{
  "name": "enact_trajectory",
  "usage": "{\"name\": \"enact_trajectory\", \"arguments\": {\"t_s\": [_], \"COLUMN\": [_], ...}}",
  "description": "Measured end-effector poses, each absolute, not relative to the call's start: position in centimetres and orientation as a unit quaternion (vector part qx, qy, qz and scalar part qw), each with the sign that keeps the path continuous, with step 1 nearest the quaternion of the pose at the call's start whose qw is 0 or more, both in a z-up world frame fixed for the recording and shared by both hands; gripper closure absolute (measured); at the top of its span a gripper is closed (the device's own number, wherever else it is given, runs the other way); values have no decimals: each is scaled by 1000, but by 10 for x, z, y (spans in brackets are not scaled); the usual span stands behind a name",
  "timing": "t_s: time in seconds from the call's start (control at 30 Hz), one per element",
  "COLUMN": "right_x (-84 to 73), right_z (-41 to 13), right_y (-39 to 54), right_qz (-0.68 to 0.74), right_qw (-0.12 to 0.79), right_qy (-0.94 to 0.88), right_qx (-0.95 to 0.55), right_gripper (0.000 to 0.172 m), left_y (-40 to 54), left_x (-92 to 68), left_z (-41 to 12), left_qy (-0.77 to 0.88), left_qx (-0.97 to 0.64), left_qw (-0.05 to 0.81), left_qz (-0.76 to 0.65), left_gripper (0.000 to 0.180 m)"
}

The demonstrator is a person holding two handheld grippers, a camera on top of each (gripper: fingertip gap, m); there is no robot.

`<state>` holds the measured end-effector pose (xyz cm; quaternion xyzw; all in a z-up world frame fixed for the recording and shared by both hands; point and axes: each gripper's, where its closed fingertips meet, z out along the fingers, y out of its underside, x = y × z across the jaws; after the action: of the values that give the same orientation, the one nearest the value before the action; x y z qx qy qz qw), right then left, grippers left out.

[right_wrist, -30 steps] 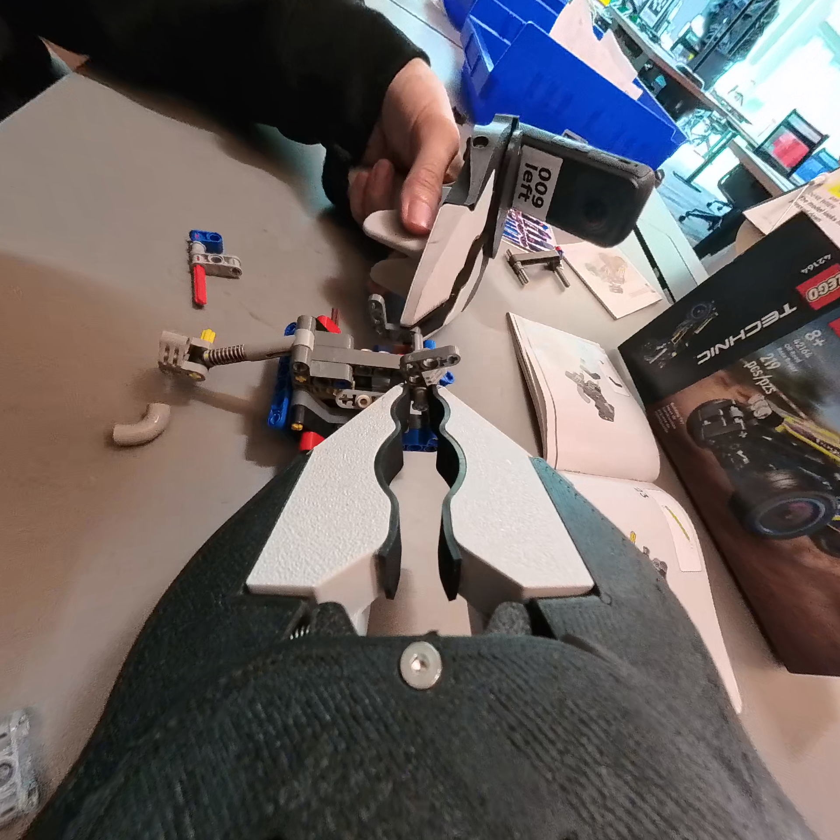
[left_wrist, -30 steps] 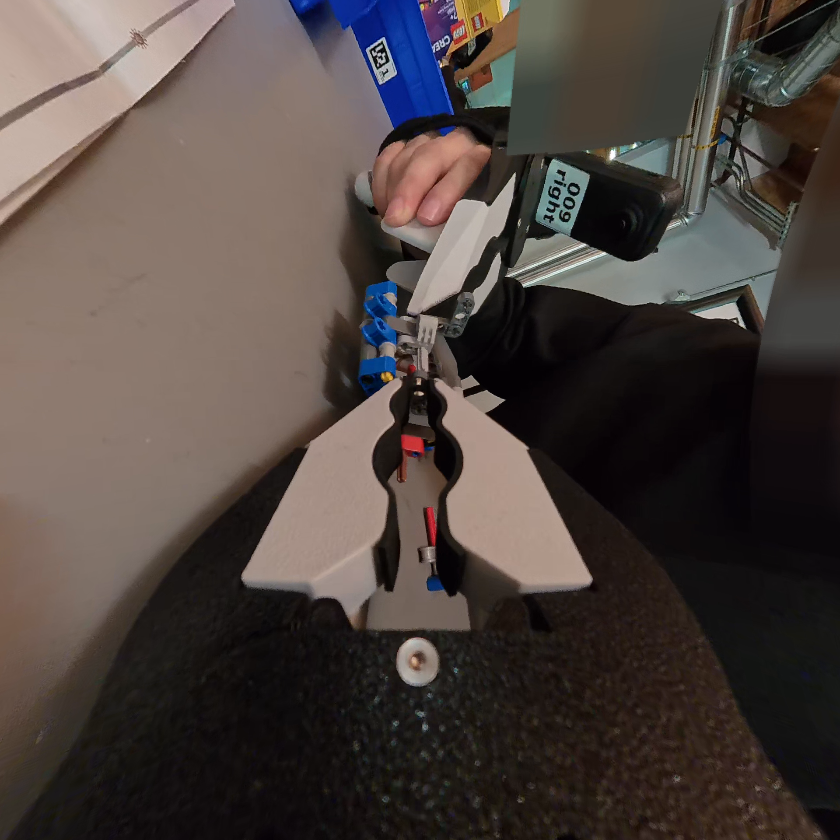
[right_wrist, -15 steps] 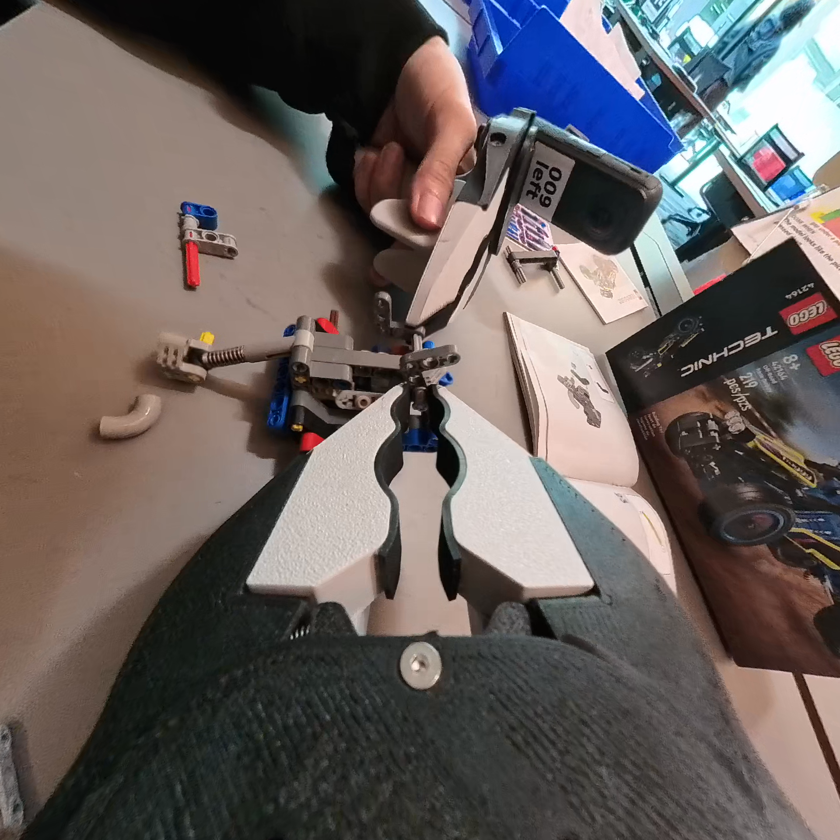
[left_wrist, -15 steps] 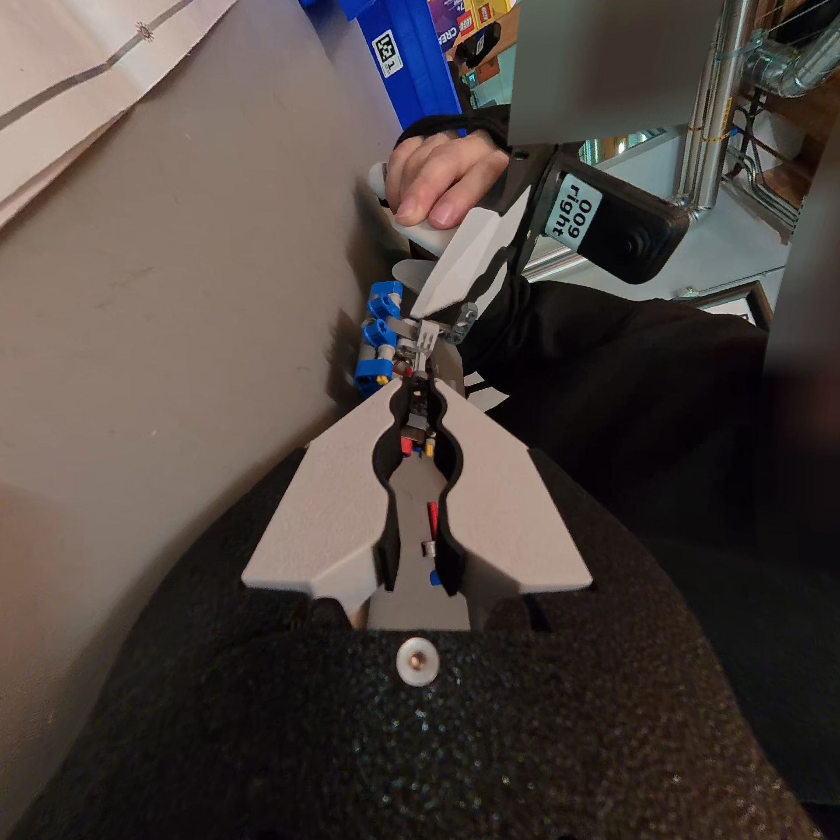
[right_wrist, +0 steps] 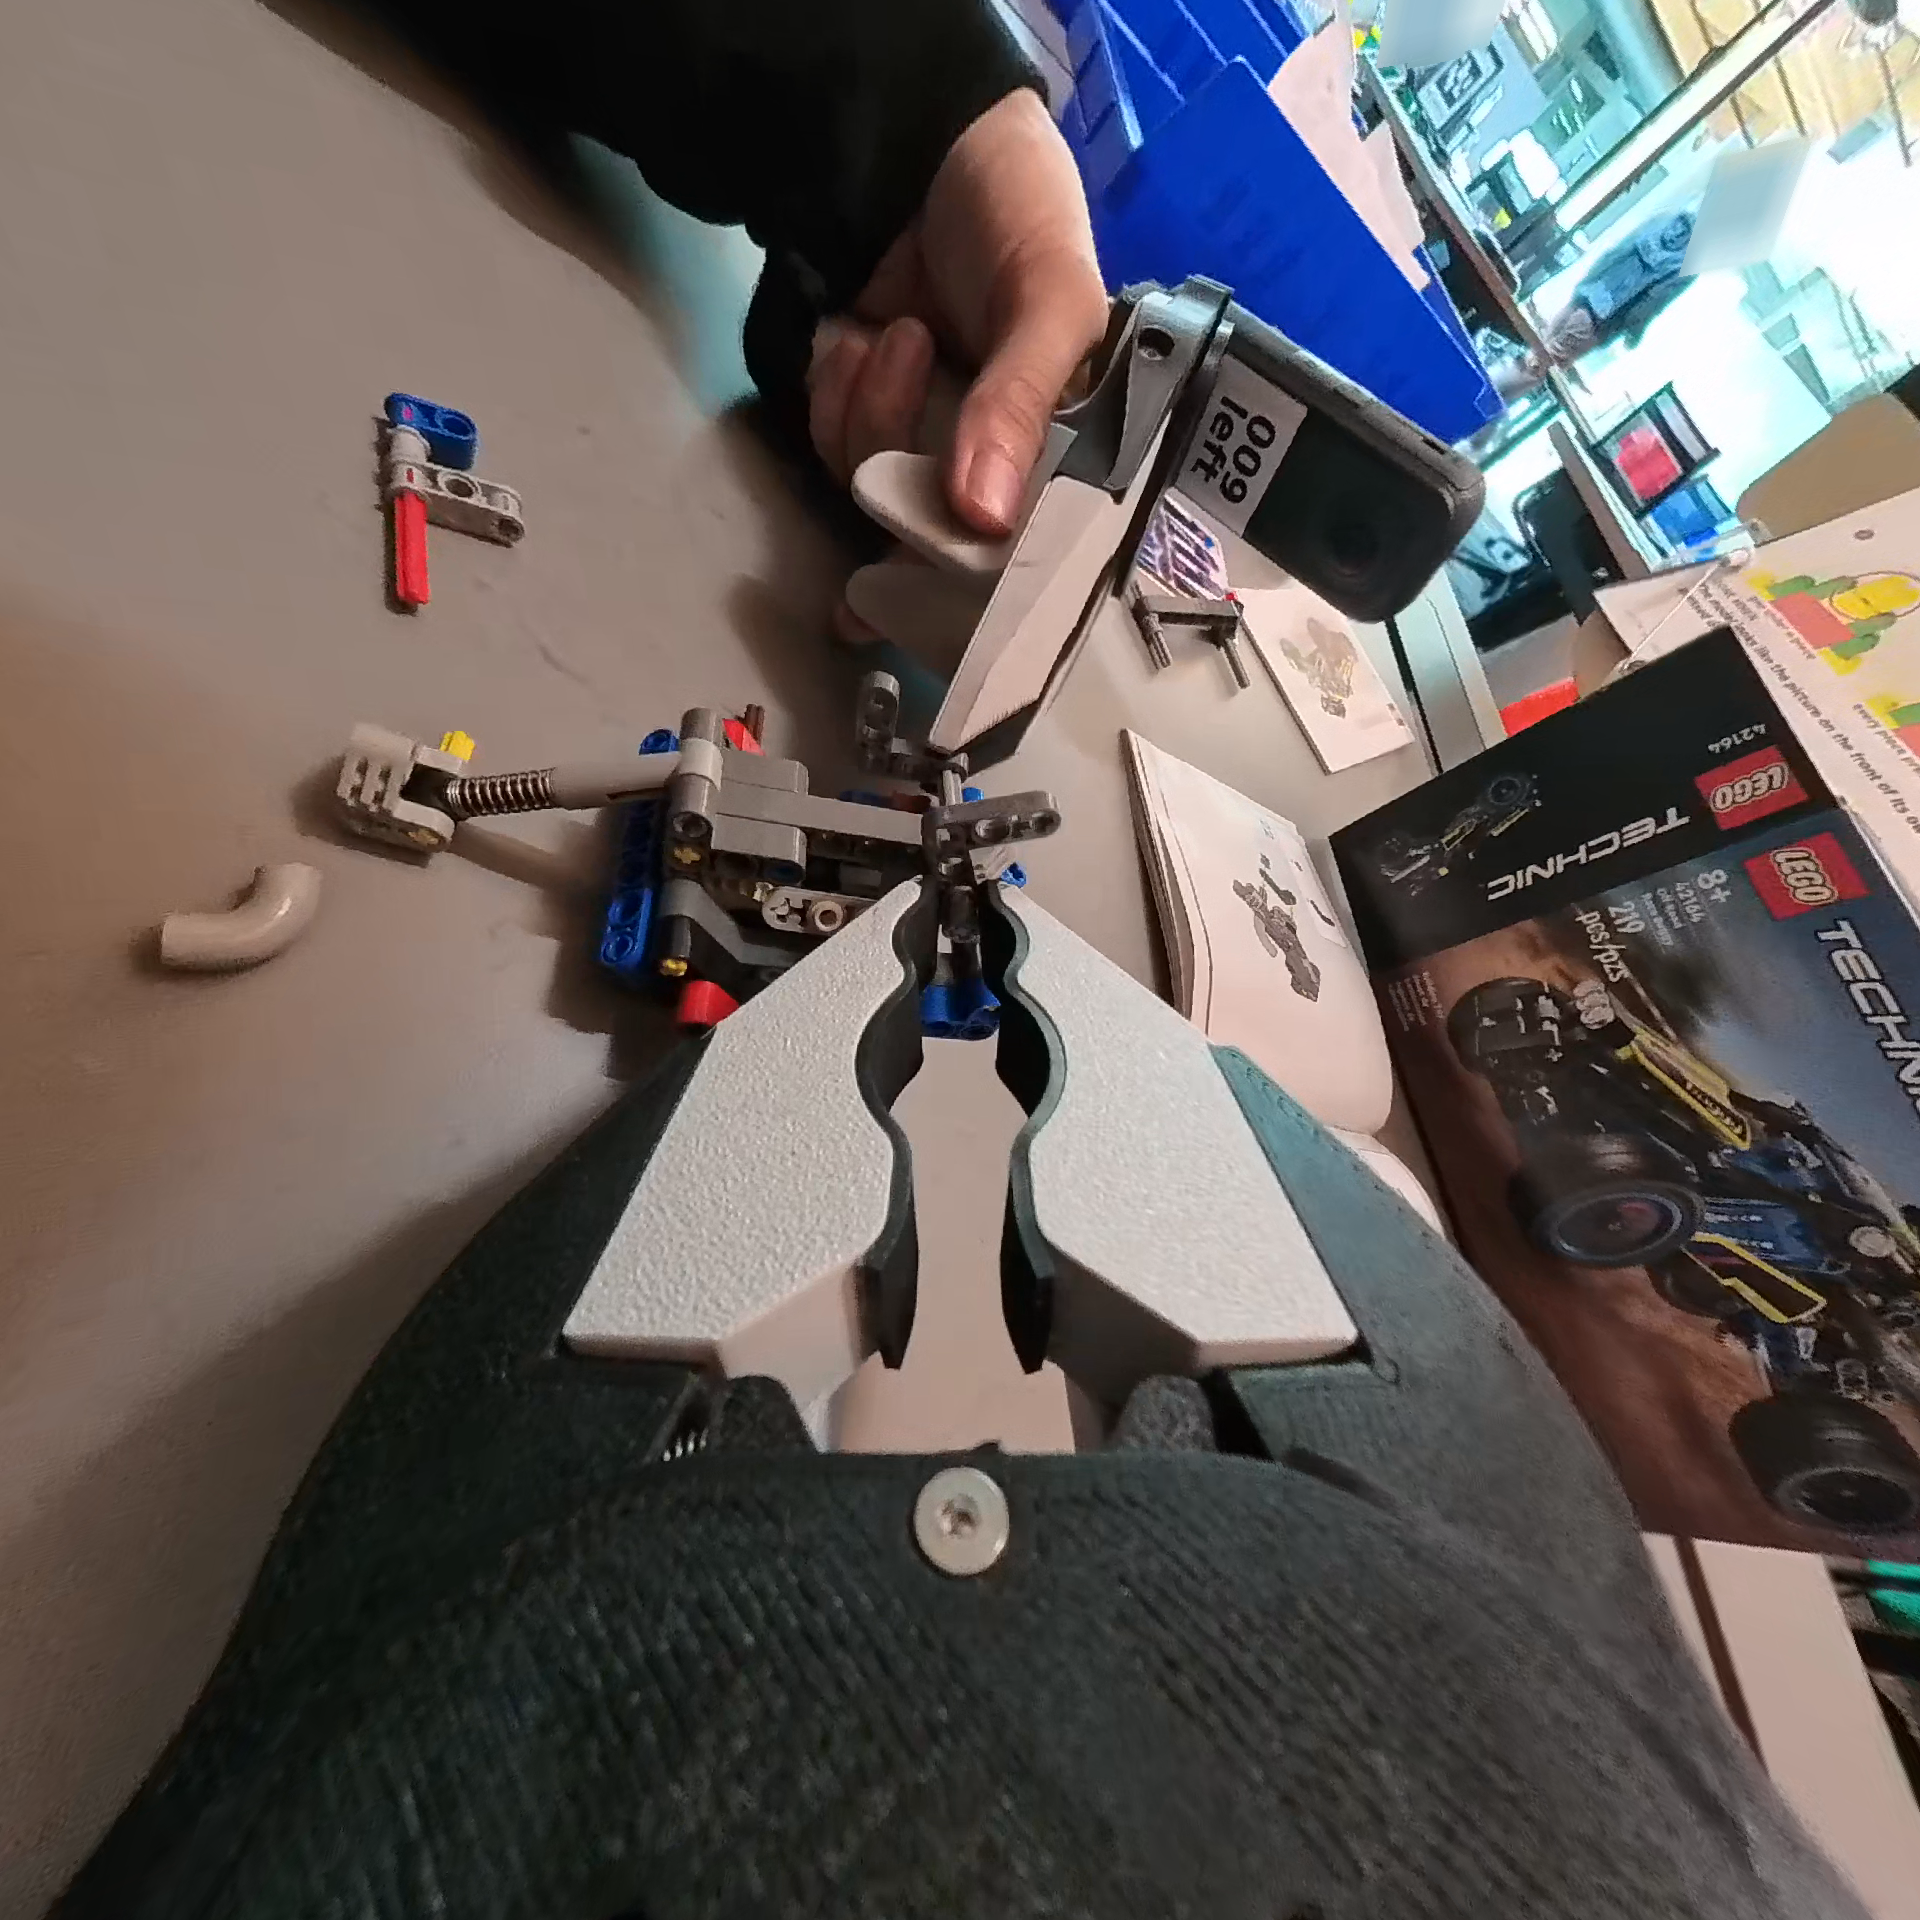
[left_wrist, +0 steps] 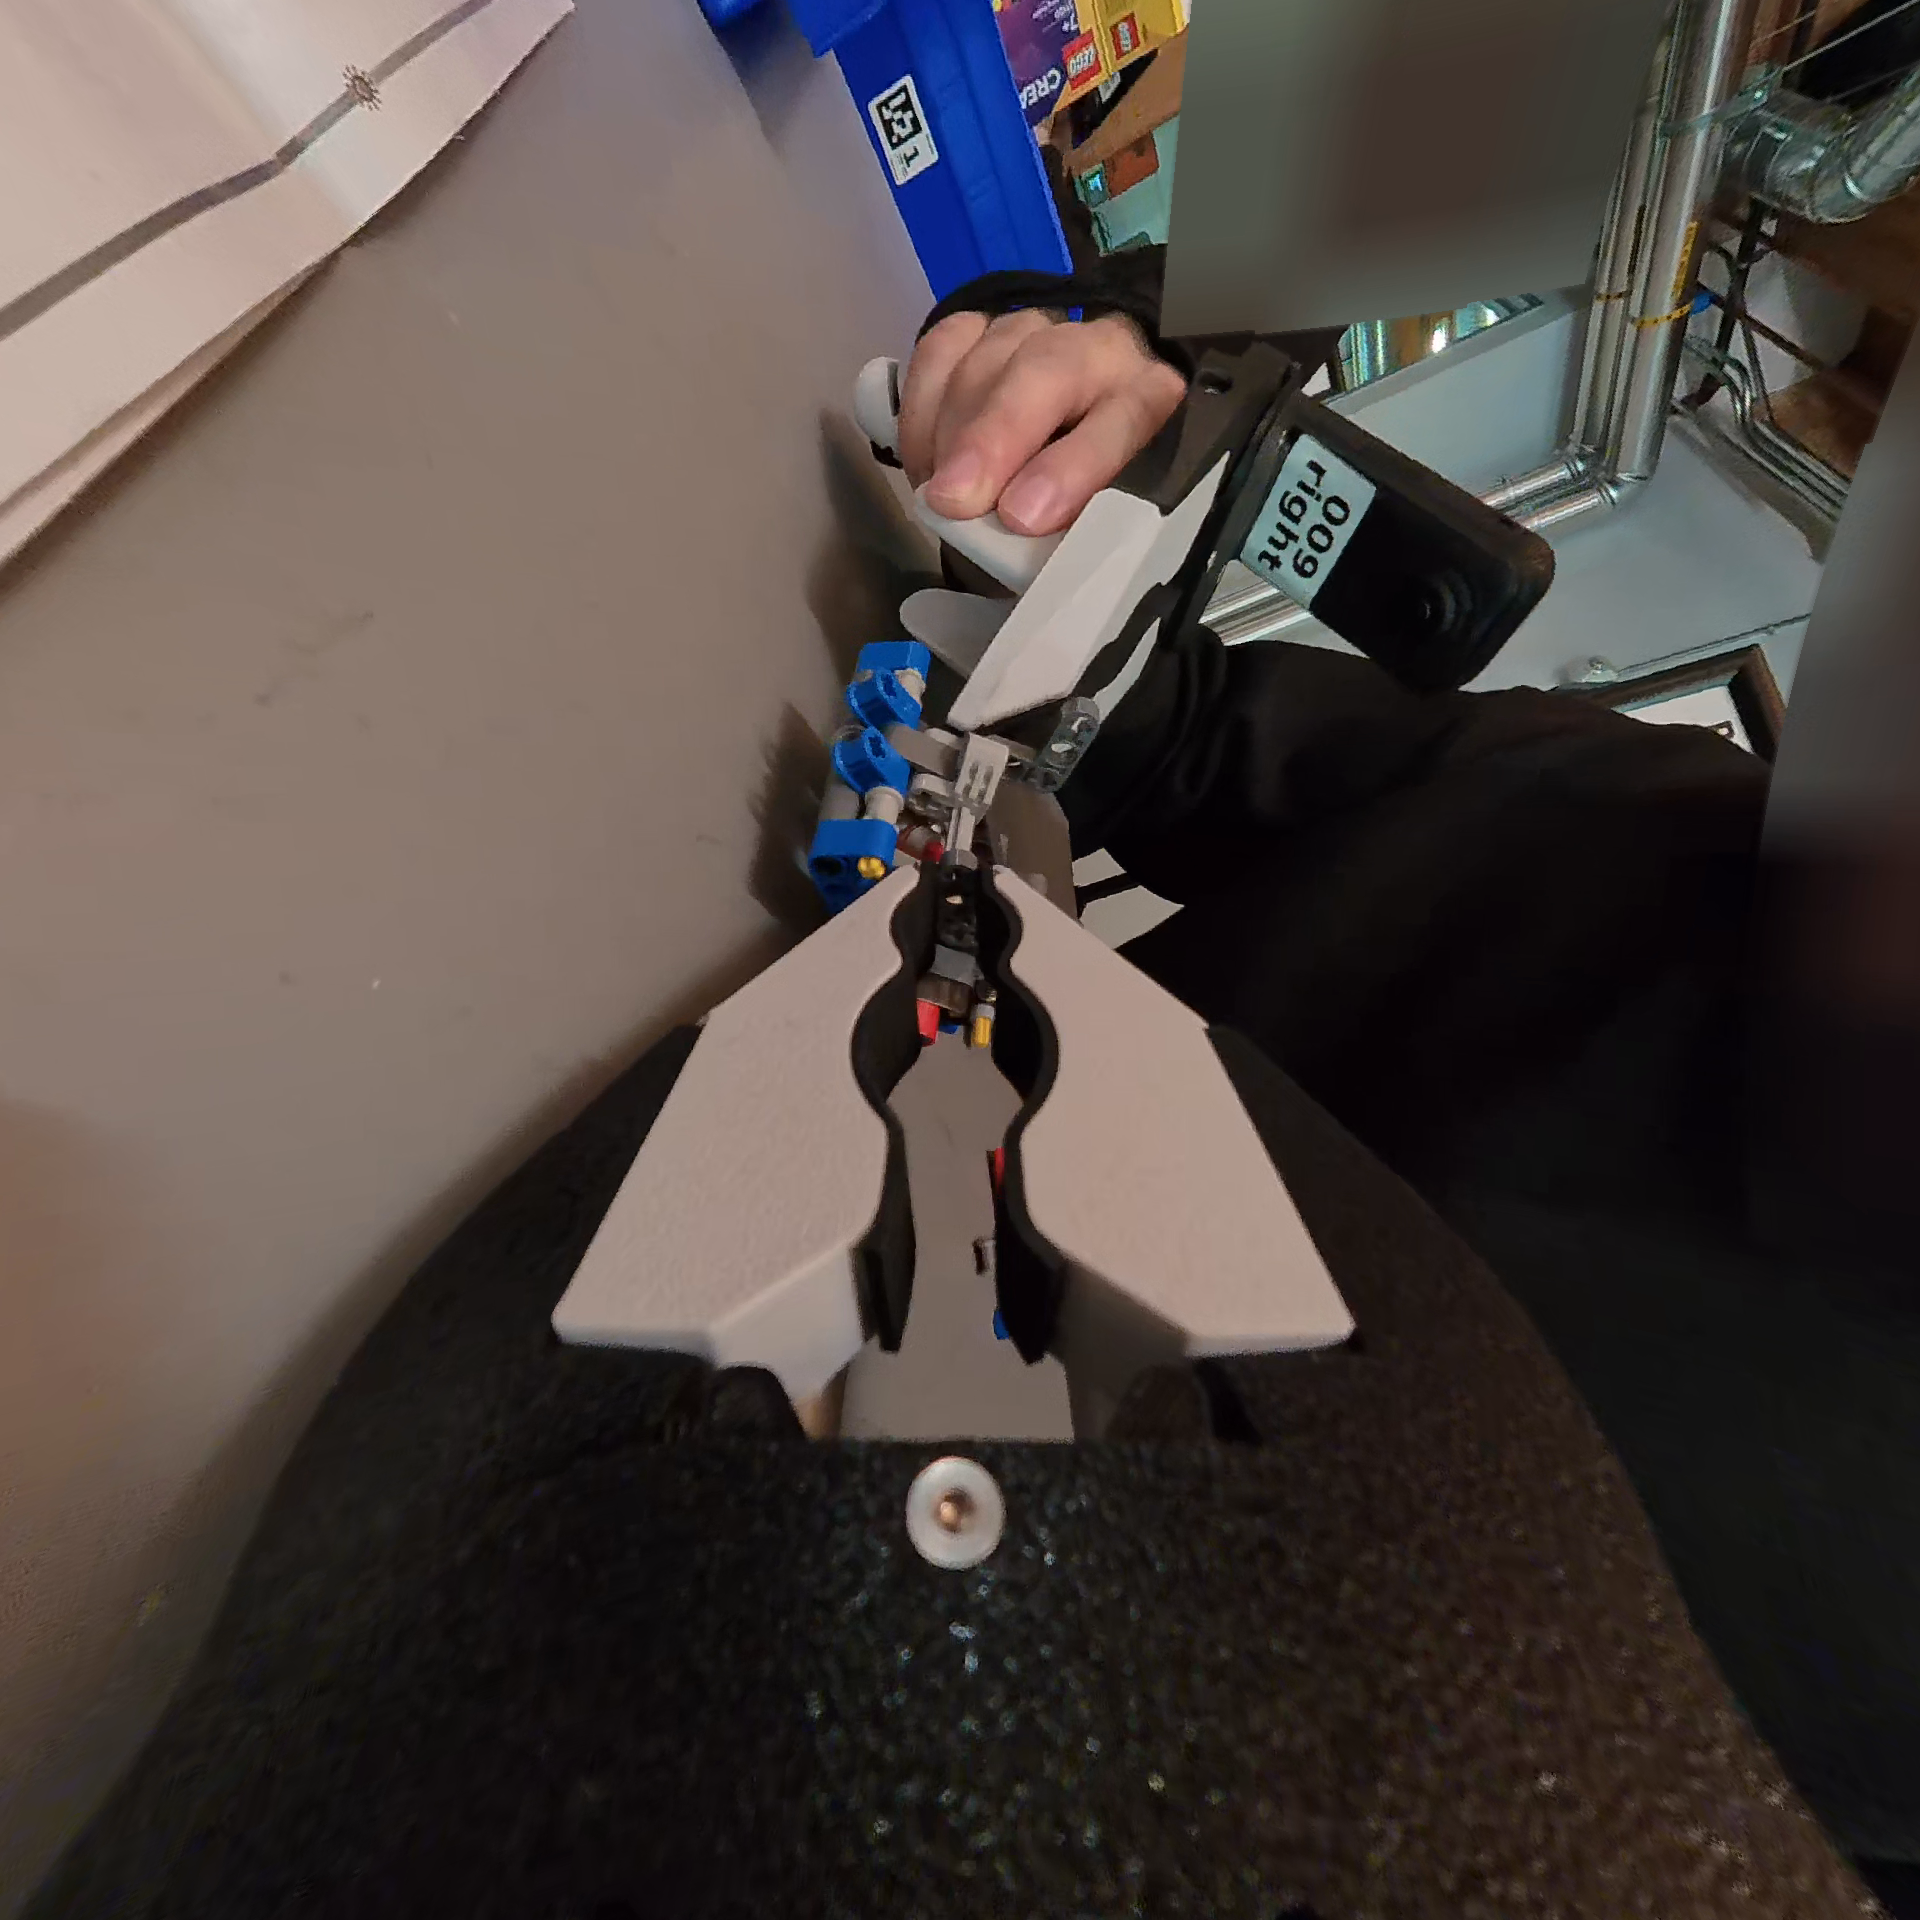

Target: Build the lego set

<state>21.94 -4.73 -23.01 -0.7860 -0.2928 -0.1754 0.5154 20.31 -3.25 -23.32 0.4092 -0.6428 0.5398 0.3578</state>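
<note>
A grey, blue and red toy-brick assembly (right_wrist: 748, 831) with a spring strut (right_wrist: 499, 795) lies on the grey table (right_wrist: 260, 260). My right gripper (right_wrist: 956, 899) is shut on a dark pin under the assembly's grey three-hole beam (right_wrist: 997, 826). My left gripper (left_wrist: 956, 883) is shut on a dark part at the assembly's other side (left_wrist: 961, 925). In the left wrist view the assembly's blue pieces (left_wrist: 862, 769) stand just beyond my tips, and the right gripper (left_wrist: 977, 717) comes in from above. In the right wrist view the left gripper (right_wrist: 945, 746) pinches the assembly's far side.
A small blue, grey and red piece (right_wrist: 436, 478) and a curved pale tube (right_wrist: 239, 920) lie to the left. An open booklet (right_wrist: 1247, 935), a toy box (right_wrist: 1662, 1039) and a dark axle piece (right_wrist: 1190, 623) lie to the right. Blue bins (right_wrist: 1247, 208) stand behind. Paper sheets (left_wrist: 156, 208) lie far left.
Both grippers stay shut on the assembly. Both views have rolled and shifted a little, so the two grippers have turned slightly about it; the assembly stays on the table.
</note>
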Motion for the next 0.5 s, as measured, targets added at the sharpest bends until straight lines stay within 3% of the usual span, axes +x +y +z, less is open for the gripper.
{"name": "enact_trajectory", "arguments": {"t_s": [0.5], "right_x": [220], "right_z": [-233], "right_y": [-49], "right_qz": [-151], "right_qw": [518], "right_qy": [-284], "right_qx": [-793], "right_gripper": [167], "left_y": [-34], "left_x": [205], "left_z": [-237], "left_qy": [-673], "left_qx": [395], "left_qw": [311], "left_qz": [543], "left_gripper": [177]}}
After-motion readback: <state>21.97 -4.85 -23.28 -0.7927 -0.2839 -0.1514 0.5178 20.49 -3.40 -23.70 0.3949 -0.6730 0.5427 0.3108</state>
